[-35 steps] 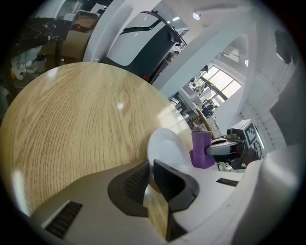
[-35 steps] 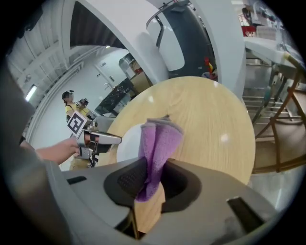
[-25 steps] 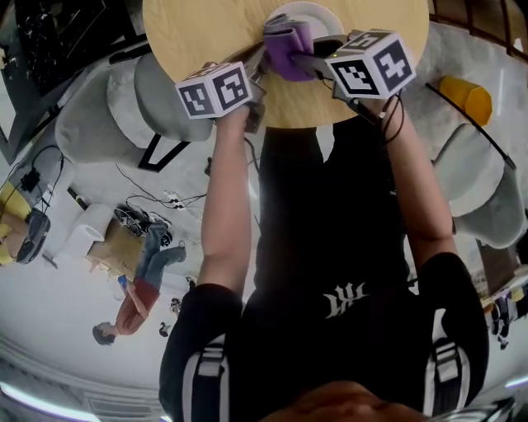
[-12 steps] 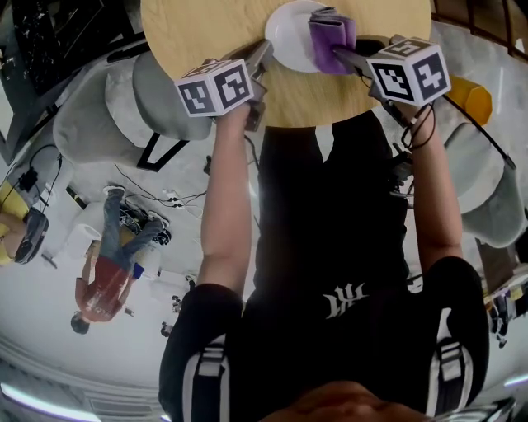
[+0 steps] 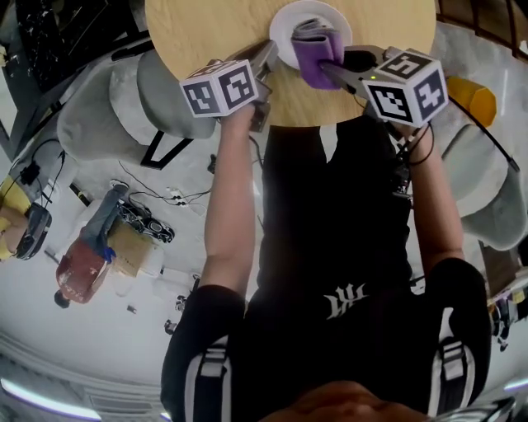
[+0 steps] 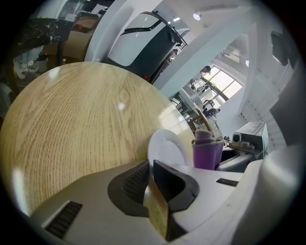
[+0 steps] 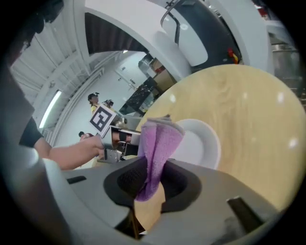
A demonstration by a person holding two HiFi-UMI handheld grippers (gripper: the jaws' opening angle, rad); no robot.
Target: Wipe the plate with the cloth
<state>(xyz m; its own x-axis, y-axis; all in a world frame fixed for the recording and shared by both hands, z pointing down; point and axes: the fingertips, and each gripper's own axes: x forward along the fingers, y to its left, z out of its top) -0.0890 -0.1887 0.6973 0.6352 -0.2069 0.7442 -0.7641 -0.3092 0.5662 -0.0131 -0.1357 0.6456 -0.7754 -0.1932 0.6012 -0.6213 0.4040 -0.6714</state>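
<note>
Plate (image 5: 285, 26) is sitting near the edge of a round, light wood-grain table (image 5: 206, 25), on the side closest to me. My left gripper (image 5: 268, 54) is pinching the plate's rim on its left side, jaws drawn nearly together on it. My right gripper (image 5: 328, 71) is clamping the purple cloth (image 5: 318, 51), which is standing up out of the jaws and lying over the plate's right half.

Room: the table is standing on a pale, glossy floor (image 5: 49, 330). Grey armchairs (image 5: 99, 115) are flanking the table, one on each side. Loose cables (image 5: 153, 198) are trailing across the floor on my left, and a yellow object (image 5: 469, 96) is lying on my right. Another person (image 5: 82, 268) is moving about farther off on my left. The left gripper view is showing bright windows (image 6: 222, 81) beyond the table.

Count: one table, one plate, one cloth, two grippers, each carrying one marker cube, two armchairs, one yellow object, one other person.
</note>
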